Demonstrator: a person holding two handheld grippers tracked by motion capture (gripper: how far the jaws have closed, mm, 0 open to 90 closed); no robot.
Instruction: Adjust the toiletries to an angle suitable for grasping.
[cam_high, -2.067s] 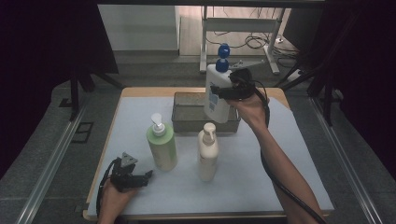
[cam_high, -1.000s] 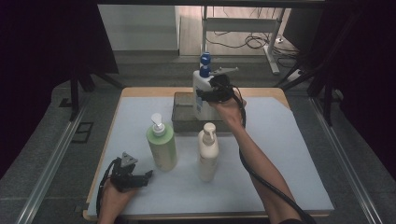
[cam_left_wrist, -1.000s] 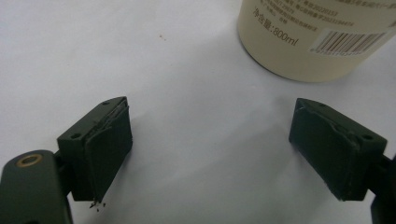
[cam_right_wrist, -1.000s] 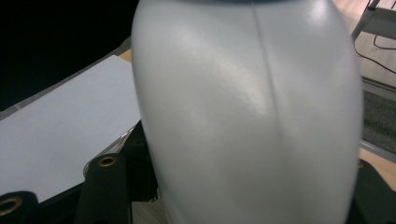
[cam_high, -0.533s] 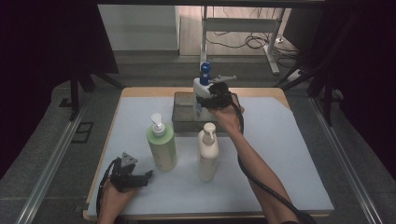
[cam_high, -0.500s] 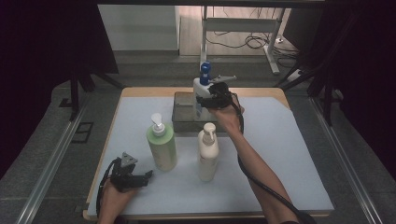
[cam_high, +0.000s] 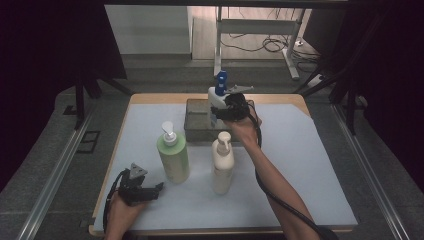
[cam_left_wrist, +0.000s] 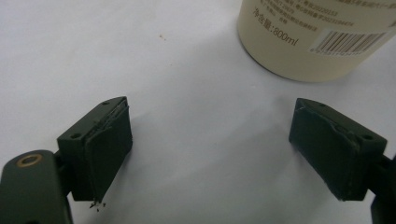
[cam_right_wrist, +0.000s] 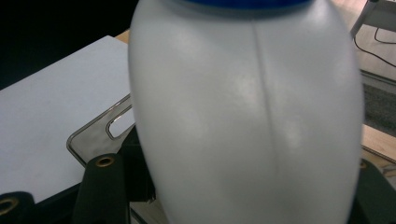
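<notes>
- While the metal tray (cam_high: 196, 120) sits at the table's far edge, white pump bottle (cam_high: 217, 96) hangs upright directly over it.
- Right gripper (cam_high: 226, 111) is clamped on that bottle; drop is straight down.
- Left gripper (cam_left_wrist: 210, 154) idle, jaws spread, near cream bottle (cam_left_wrist: 313, 37).

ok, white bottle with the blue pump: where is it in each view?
High view: white bottle with the blue pump sits top centre, over the grey tray, gripped by the right gripper.
Left gripper view: not in it; the bottle there is the cream bottle.
Right gripper view: centre, very close, between the jaws.
Shared landmark: the grey tray, its rim at lower left in the right gripper view.
</notes>
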